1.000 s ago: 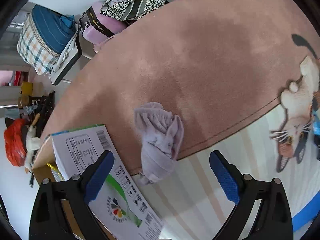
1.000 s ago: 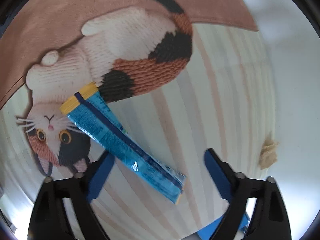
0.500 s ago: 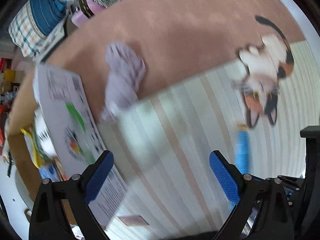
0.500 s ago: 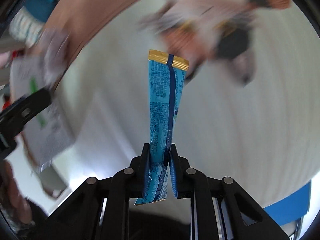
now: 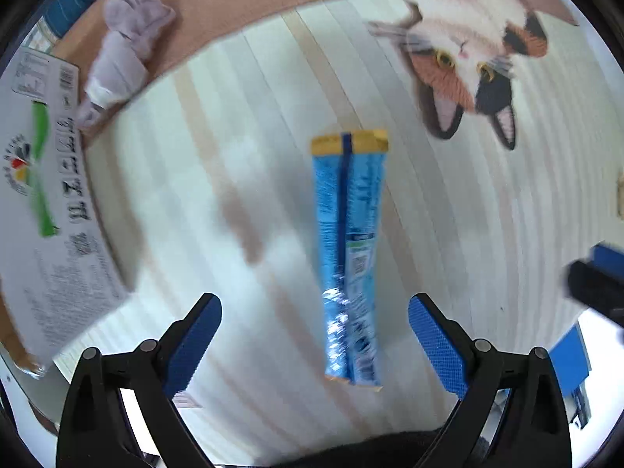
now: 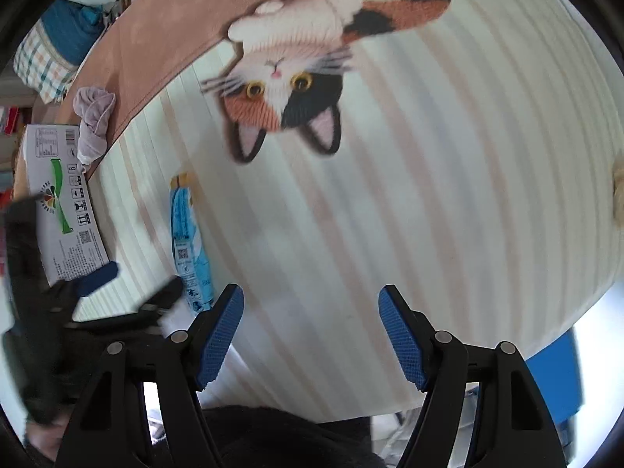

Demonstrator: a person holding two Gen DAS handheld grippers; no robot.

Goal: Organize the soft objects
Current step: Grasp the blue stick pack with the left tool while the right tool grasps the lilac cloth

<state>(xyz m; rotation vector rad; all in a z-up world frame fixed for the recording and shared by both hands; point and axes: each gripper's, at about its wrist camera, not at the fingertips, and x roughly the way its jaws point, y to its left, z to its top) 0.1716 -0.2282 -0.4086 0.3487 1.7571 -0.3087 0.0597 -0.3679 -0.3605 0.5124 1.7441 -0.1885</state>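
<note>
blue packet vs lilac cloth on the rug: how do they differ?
The blue packet is long, flat and glossy with a yellow end; the lilac cloth is matte and crumpled into a bundle. The packet lies on the rug's striped cream part; the cloth lies across the pink part's edge, beside the white box. The packet sits between the open left gripper's fingers; the cloth lies far from it. Neither is gripped.
</note>
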